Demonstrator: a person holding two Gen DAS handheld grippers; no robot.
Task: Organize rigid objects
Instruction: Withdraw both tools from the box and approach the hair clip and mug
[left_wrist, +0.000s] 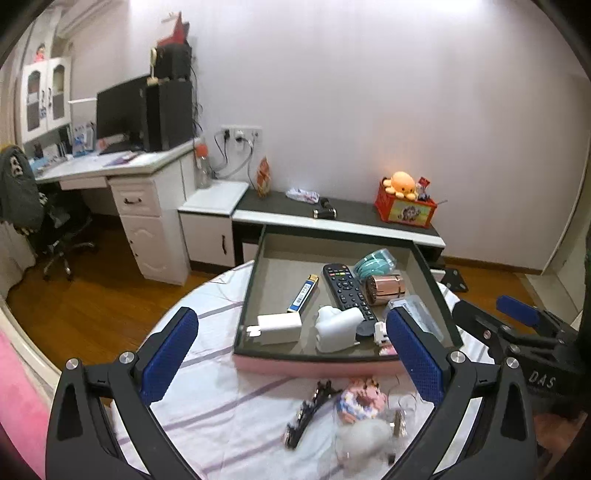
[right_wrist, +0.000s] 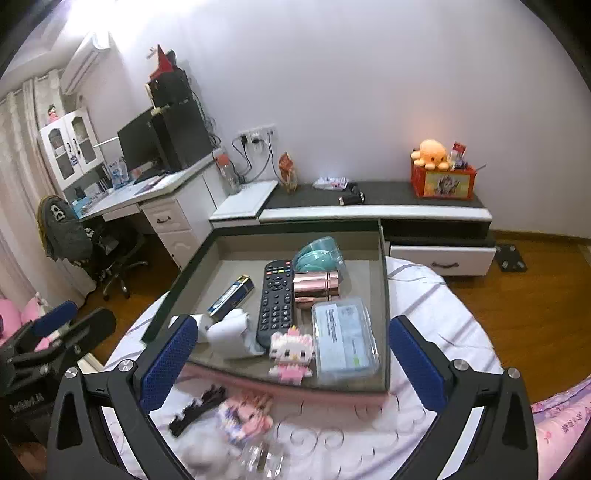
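Right wrist view: both my grippers, right gripper (right_wrist: 291, 365) and left gripper (left_wrist: 291, 354), spread and empty above the bed (right_wrist: 424, 295), the black hair clip (right_wrist: 195, 408) and block figure (right_wrist: 245, 415) lie loose before the crowded tray (right_wrist: 384, 295), so I risk snagging bedding or knocking the tray.

A round bed (right_wrist: 443, 314) covered in white sheet with pale purple stripes carries a shallow grey tray with a pink base (right_wrist: 384, 295). In front of the tray, directly on the sheet, lie a black toothed hair clip (left_wrist: 308, 411), a pink-and-white block figure (left_wrist: 364, 400) and a small clear glass piece (left_wrist: 400, 415).
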